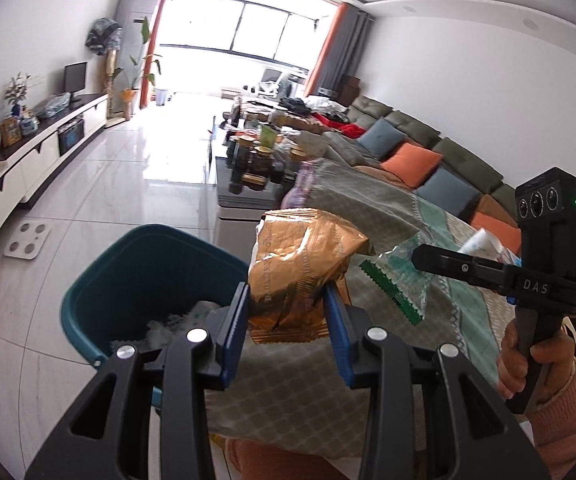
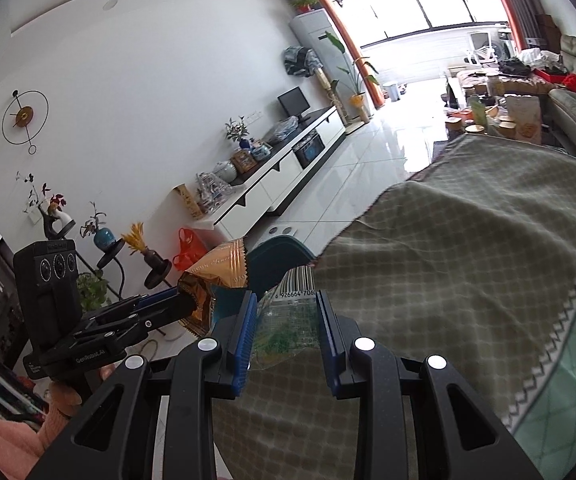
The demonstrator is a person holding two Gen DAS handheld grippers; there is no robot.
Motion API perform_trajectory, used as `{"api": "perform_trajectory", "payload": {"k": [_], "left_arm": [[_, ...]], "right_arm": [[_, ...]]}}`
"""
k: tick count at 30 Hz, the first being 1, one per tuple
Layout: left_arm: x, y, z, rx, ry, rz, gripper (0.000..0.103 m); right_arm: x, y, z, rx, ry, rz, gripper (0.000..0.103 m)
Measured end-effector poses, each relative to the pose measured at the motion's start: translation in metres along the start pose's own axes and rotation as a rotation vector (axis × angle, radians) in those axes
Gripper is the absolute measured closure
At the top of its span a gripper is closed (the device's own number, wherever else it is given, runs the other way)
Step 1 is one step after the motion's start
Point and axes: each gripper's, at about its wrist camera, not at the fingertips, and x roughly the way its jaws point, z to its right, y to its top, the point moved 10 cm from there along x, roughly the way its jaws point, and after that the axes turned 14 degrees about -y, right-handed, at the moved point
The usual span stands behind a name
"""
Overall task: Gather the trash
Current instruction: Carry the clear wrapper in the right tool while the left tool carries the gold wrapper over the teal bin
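A table draped in a grey-green patterned cloth (image 1: pixel 372 208) fills the right side, its edge just beside the teal plastic bin (image 1: pixel 135 264) on the floor. The left gripper (image 1: pixel 288 312) fingers clamp a crumpled gold foil wrapper (image 1: pixel 300 264) near the bin's rim. The right gripper (image 2: pixel 285 320) pinches a clear green-printed wrapper (image 2: pixel 288 316) above the cloth.

crumpled gold wrapper (image 1: pixel 292 276), clear green wrapper (image 2: pixel 283 320), teal bin (image 1: pixel 143 272)

Bright daylight floods in from the overexposed window (image 1: pixel 247 36), glaring off the glossy floor (image 1: pixel 99 184), while fisheye distortion bends and darkens both views' edges.
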Motion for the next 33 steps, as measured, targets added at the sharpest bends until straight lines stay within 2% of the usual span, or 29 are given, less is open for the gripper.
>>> {"api": "perform_trajectory", "payload": {"k": [14, 33], "left_arm": [[-0.015, -0.003, -0.054, -0.084, 0.086, 0.011, 0.065], [-0.003, -0.014, -0.091, -0.155, 0.148, -0.021, 0.065]], "right_arm": [[0.036, 0.013, -0.035, -0.062, 0.031, -0.042, 0.073], [0.071, 0.014, -0.056, -0.088, 0.009, -0.090, 0.073]]}}
